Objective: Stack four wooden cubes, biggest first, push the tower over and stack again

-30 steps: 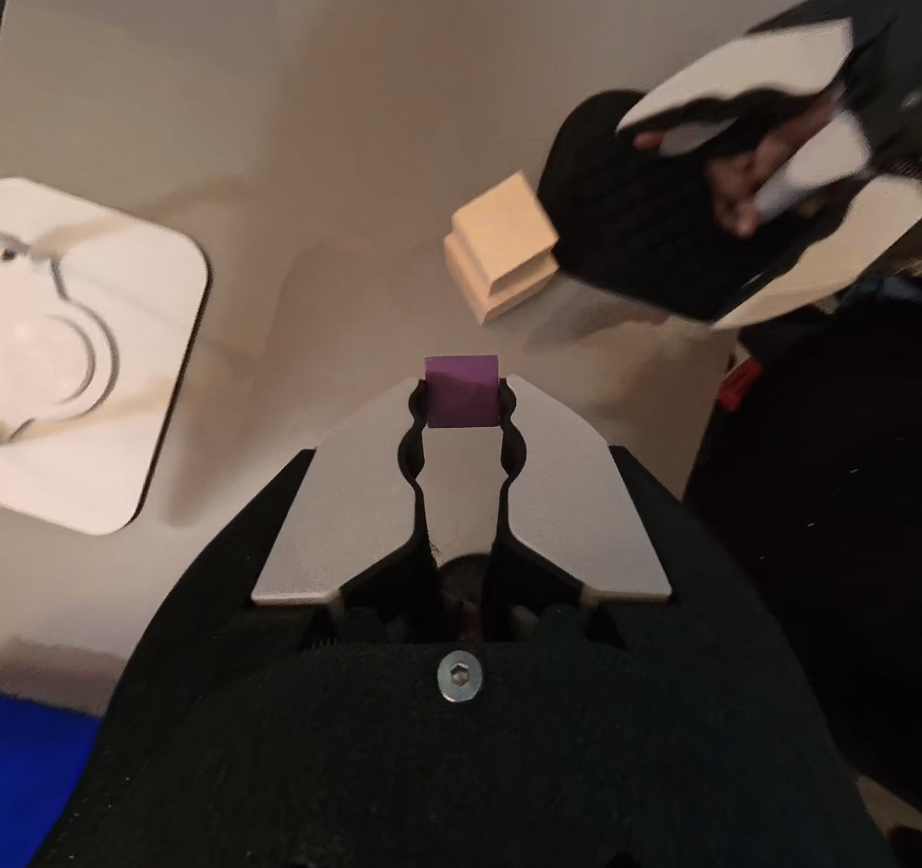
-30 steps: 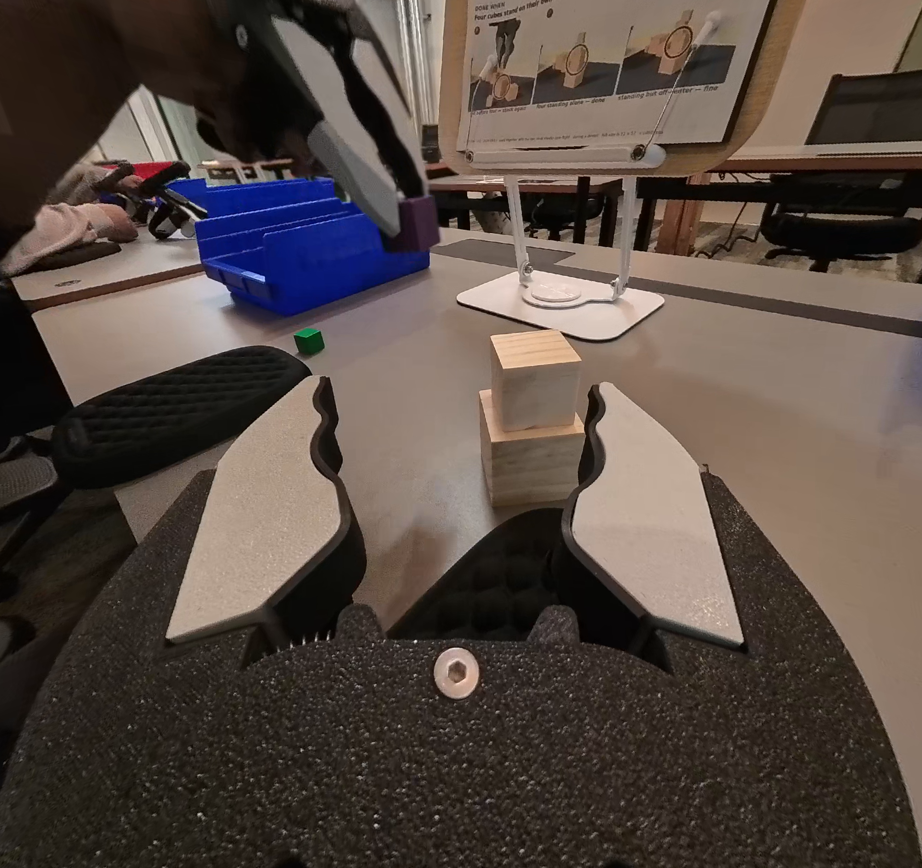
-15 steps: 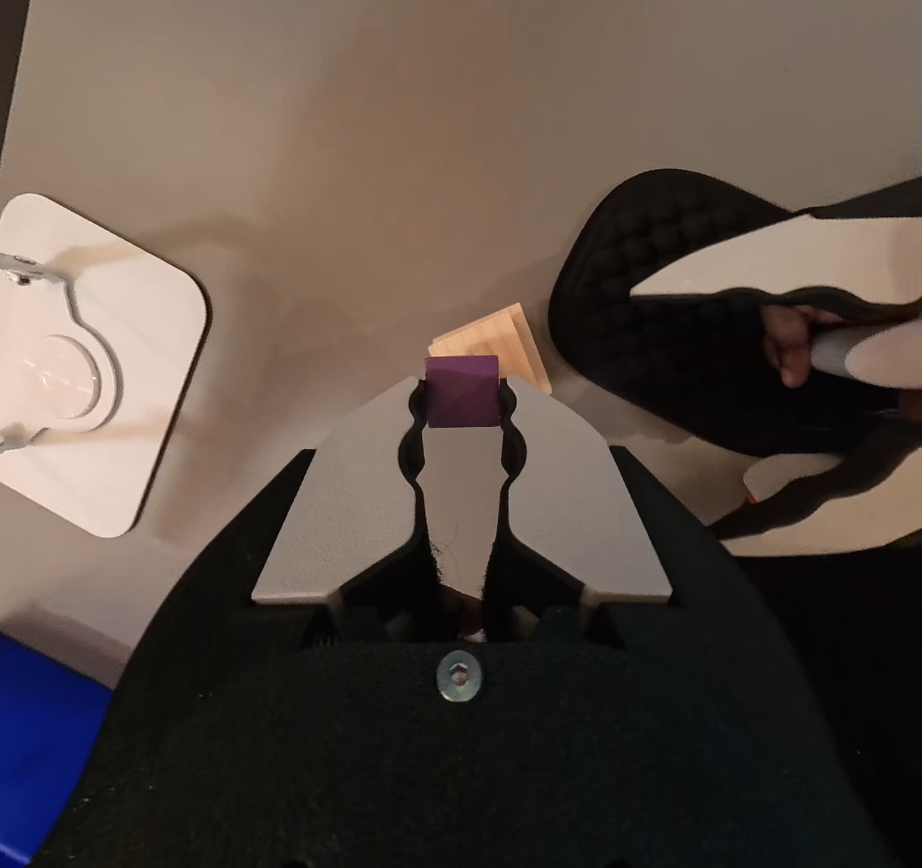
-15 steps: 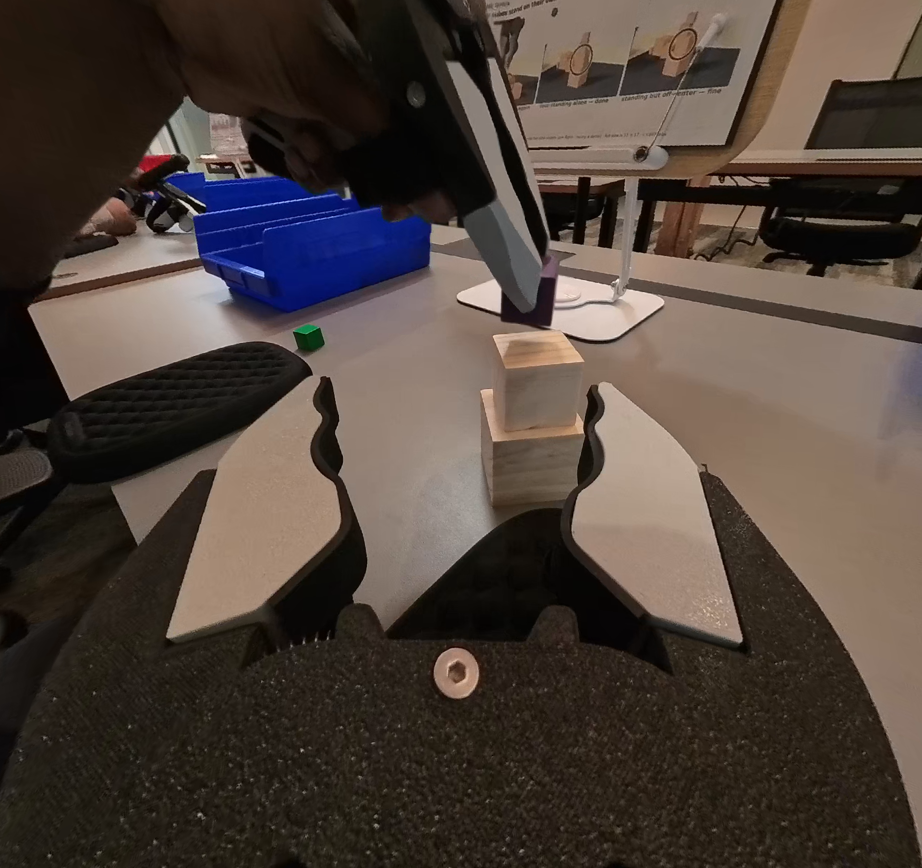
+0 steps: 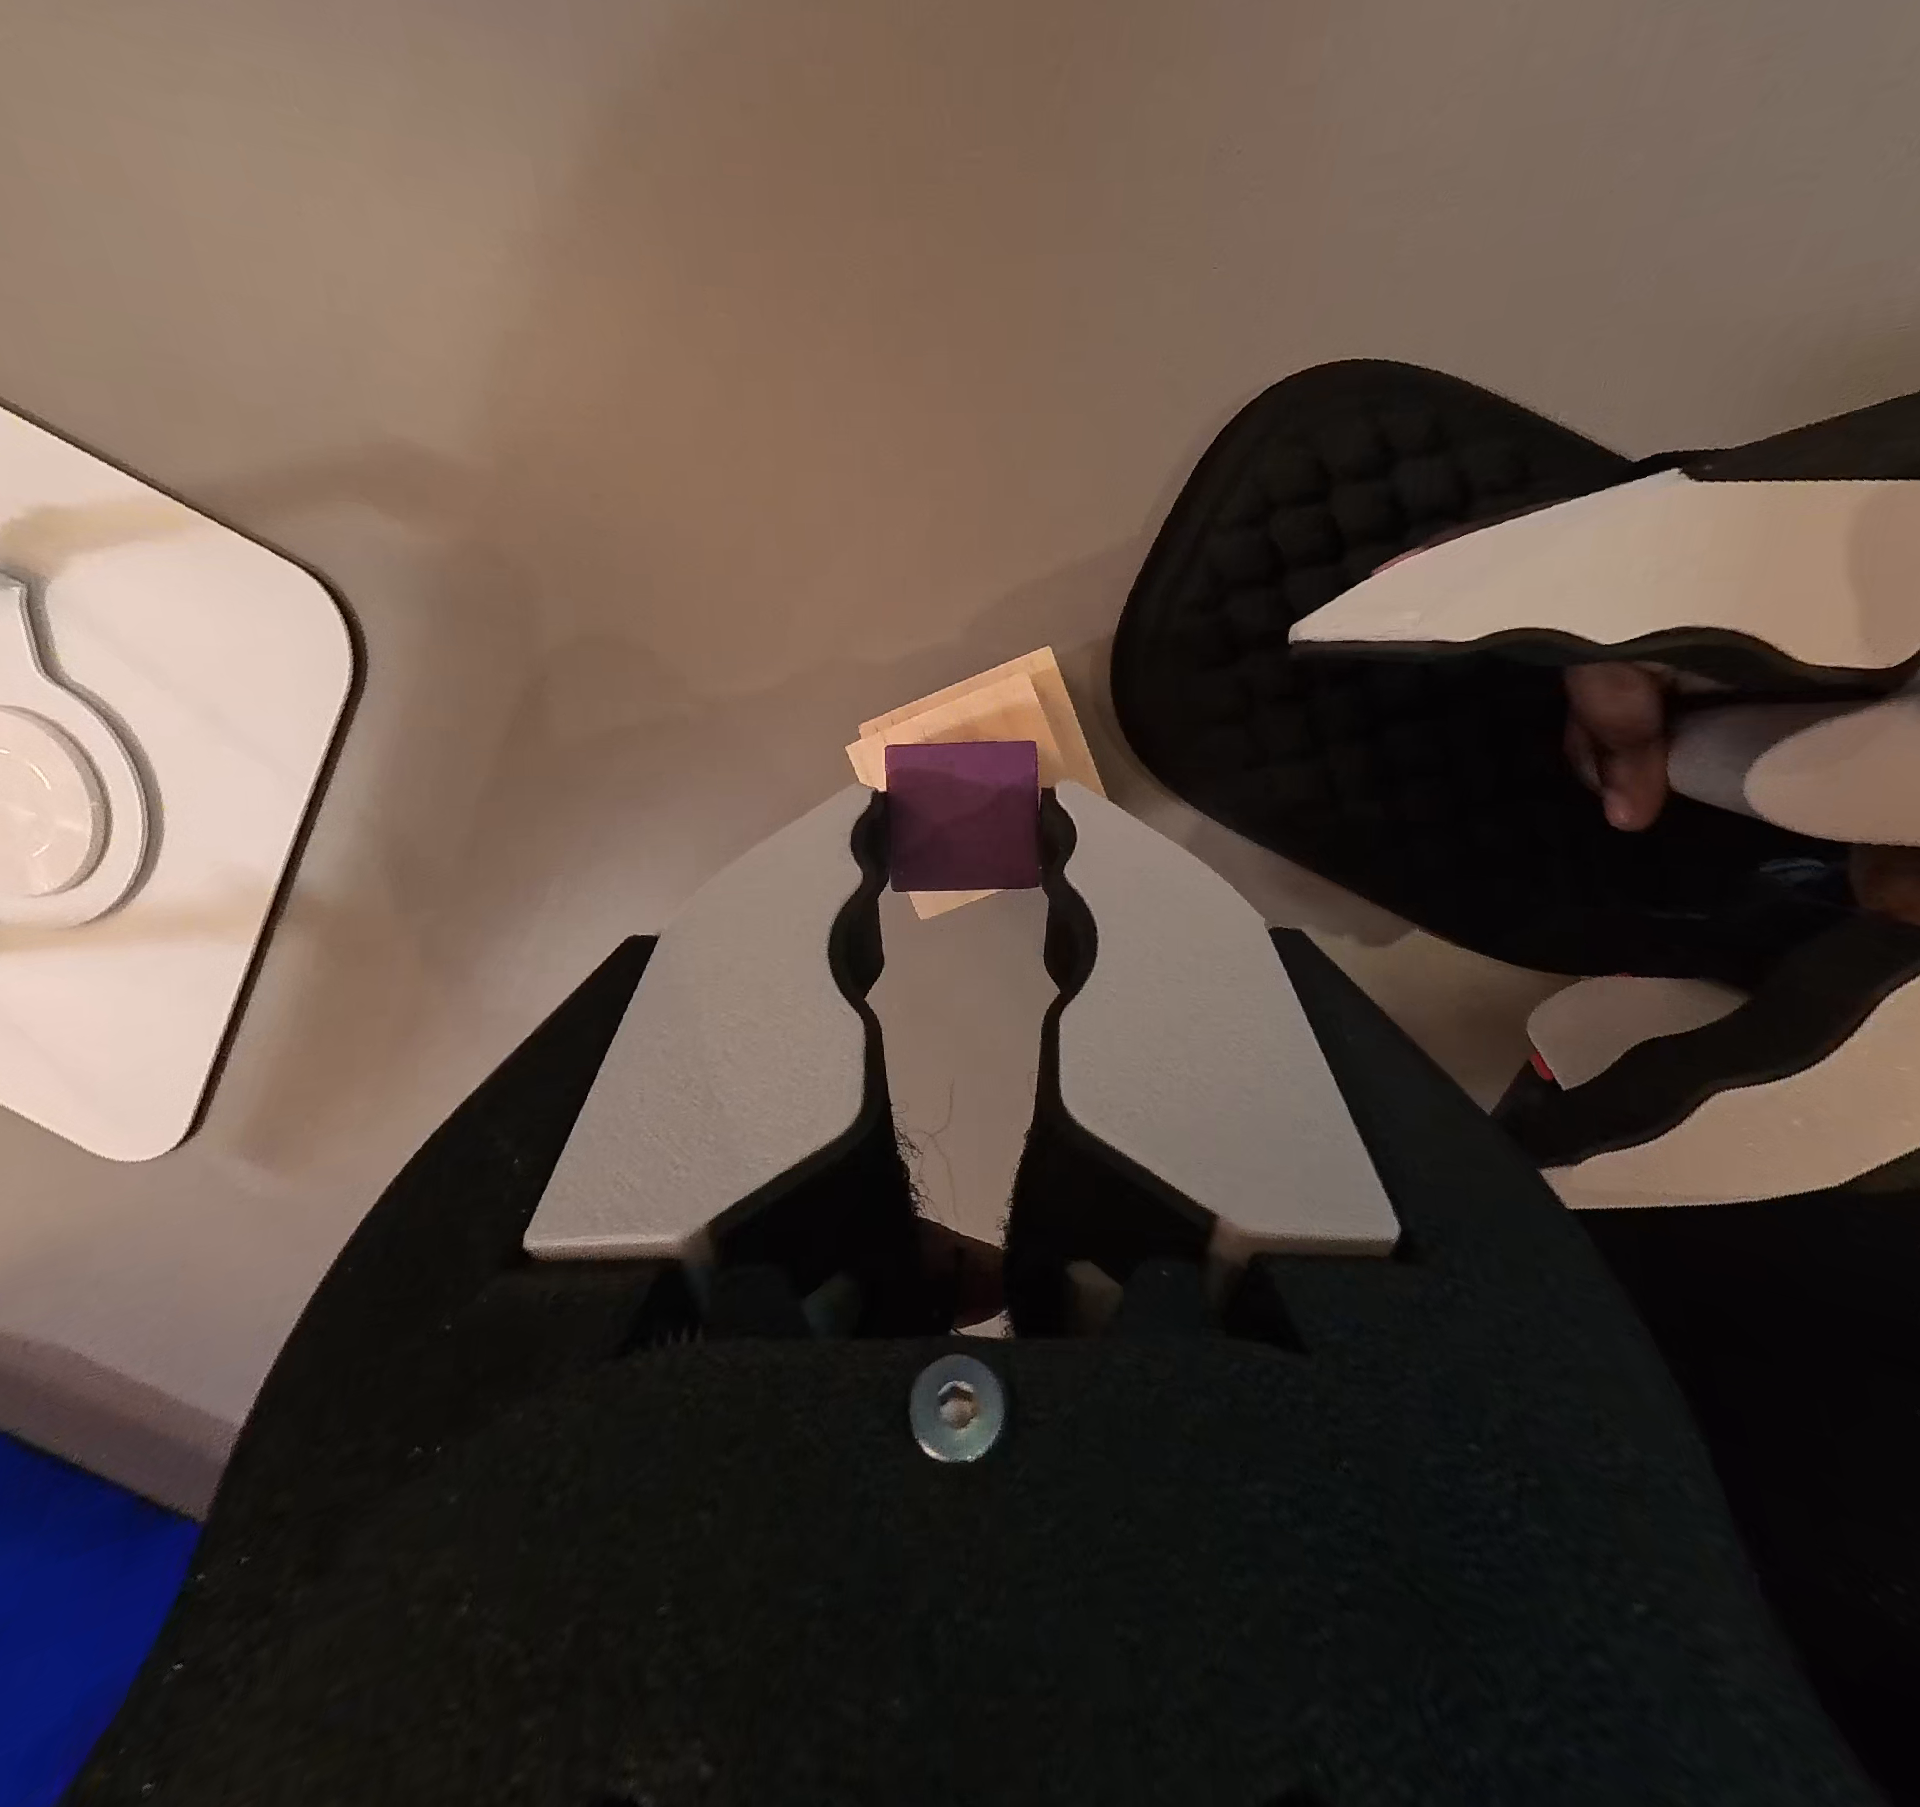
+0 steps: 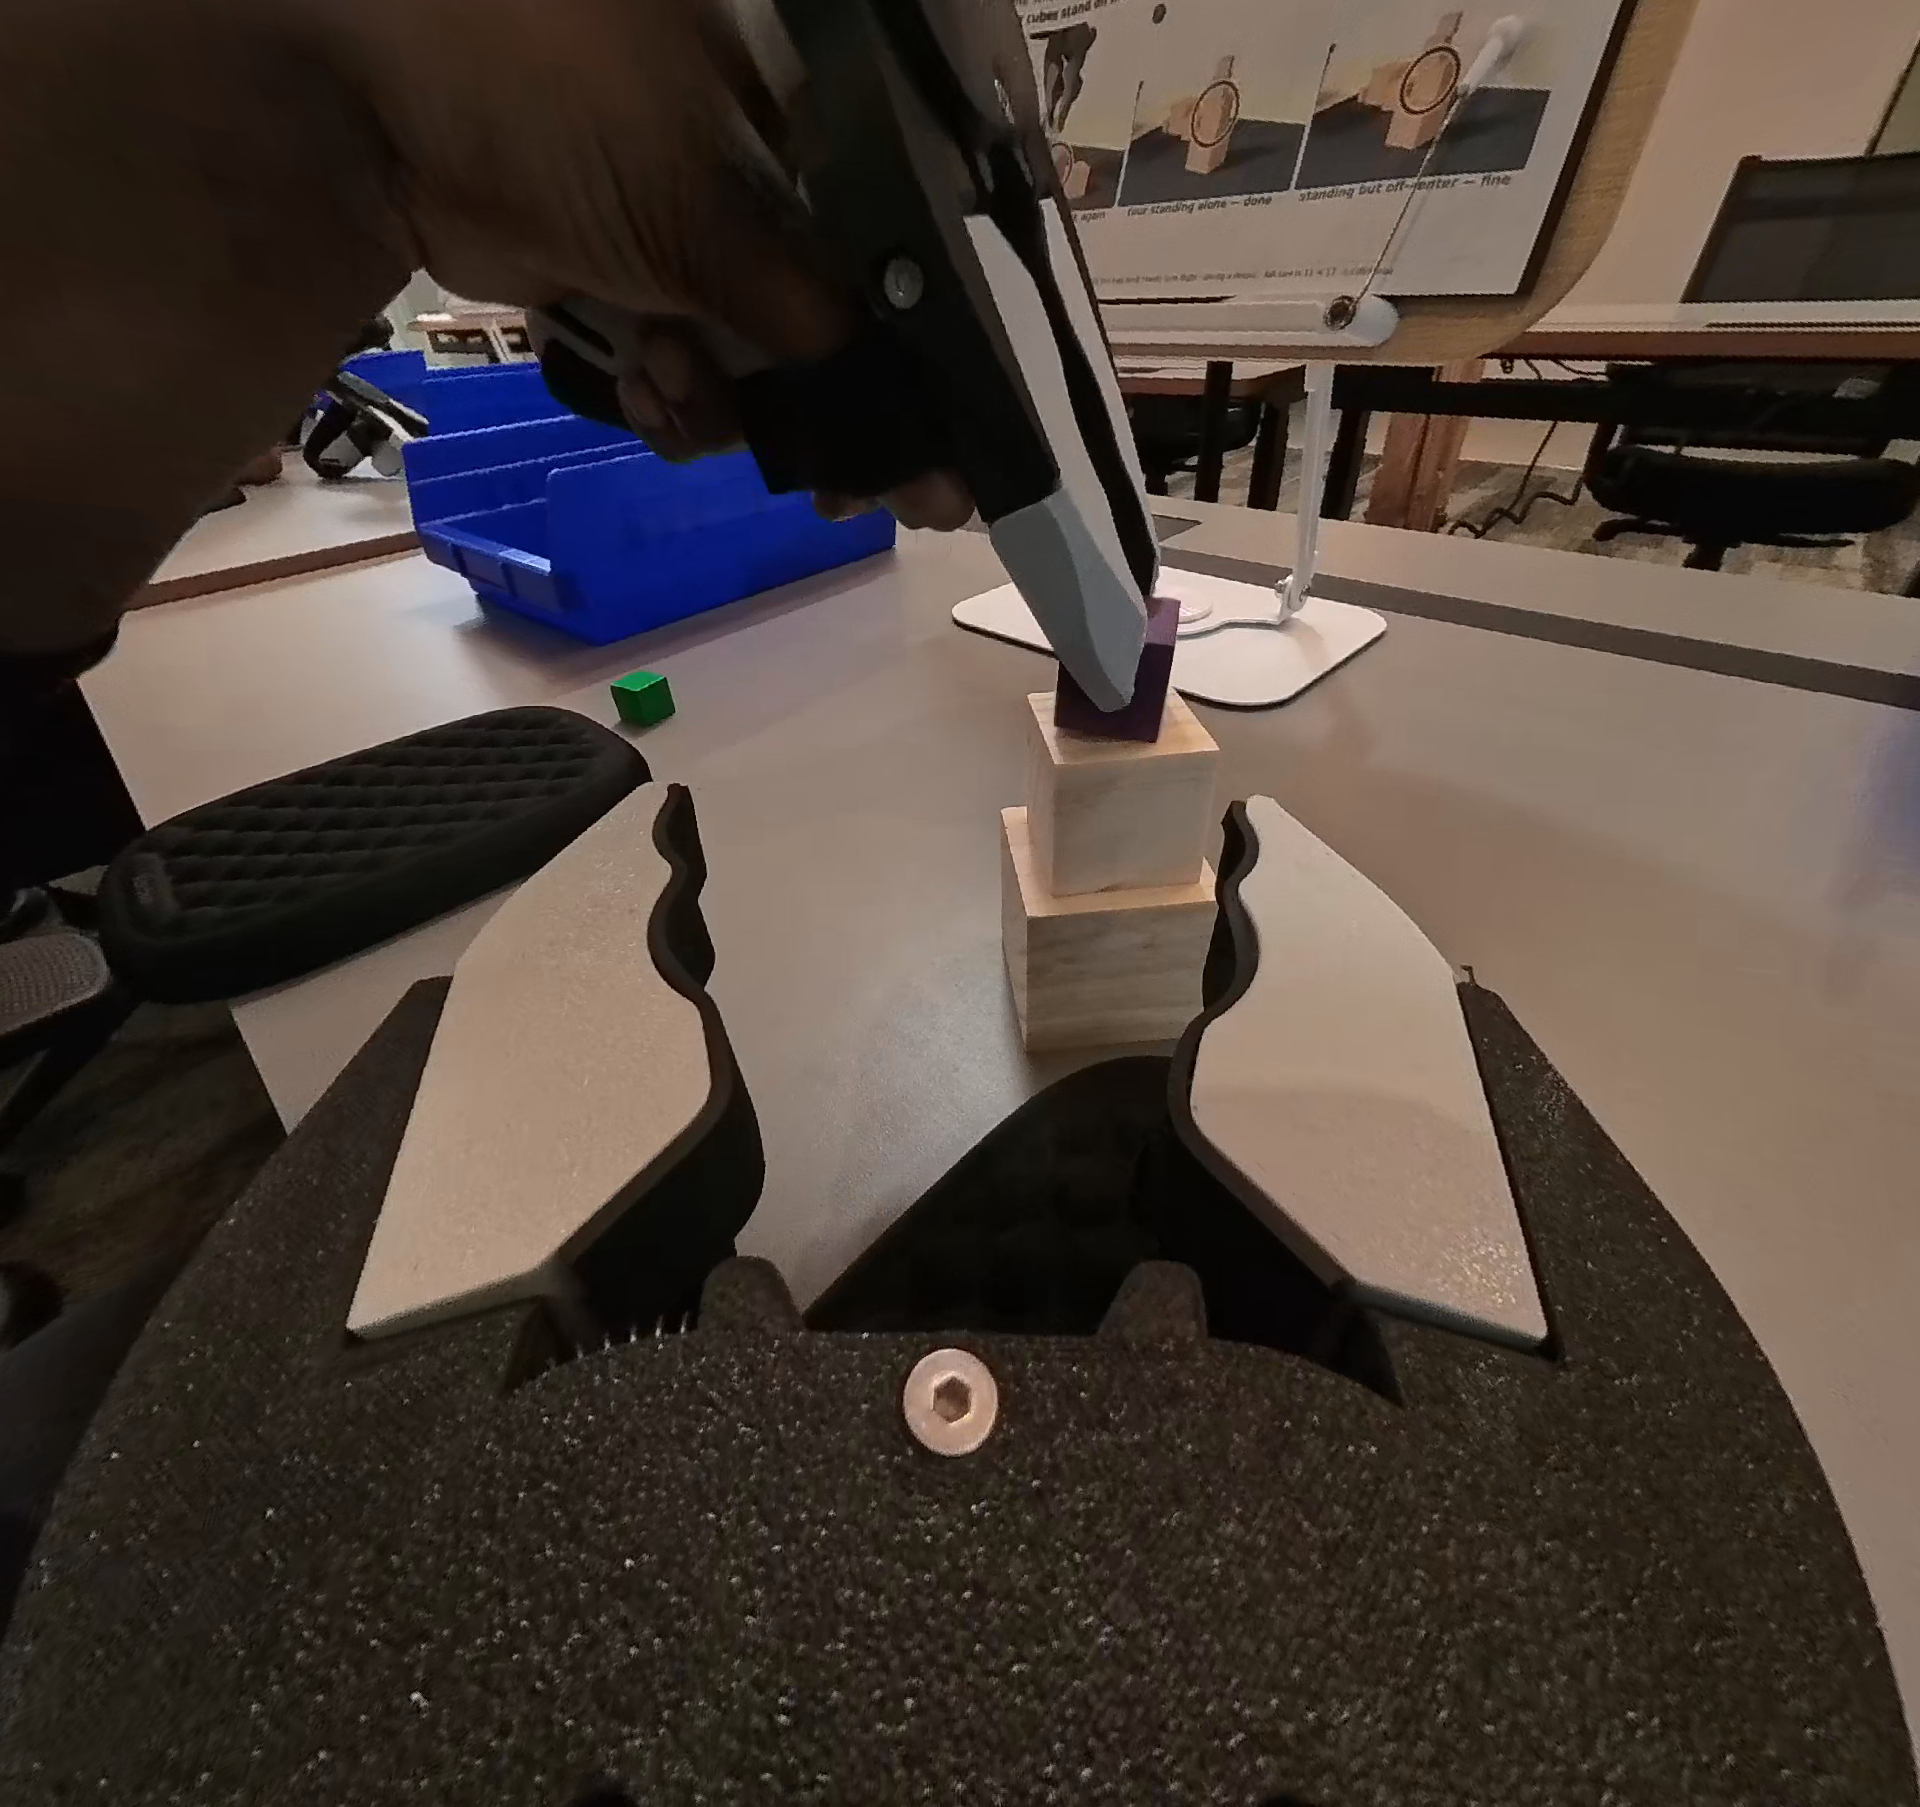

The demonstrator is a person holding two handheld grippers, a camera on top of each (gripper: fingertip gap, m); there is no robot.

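Left claw (image 5: 961,801) pinching purple cube (image 5: 961,812); right claw (image 6: 956,874) spread, bare.
Cube hides most of the two stacked wooden blocks (image 6: 1122,801) below; contact with them unclear. Matte surface (image 5: 935,251).

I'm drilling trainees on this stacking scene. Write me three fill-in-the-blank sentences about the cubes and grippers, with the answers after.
1. The left gripper grips a ____ cube.
2. That cube is over a stack of ____ wooden cubes.
3. The right gripper stands ____, nothing between its fingers.
4. A small ____ cube sits alone on the table.

Answers: purple; two; open; green
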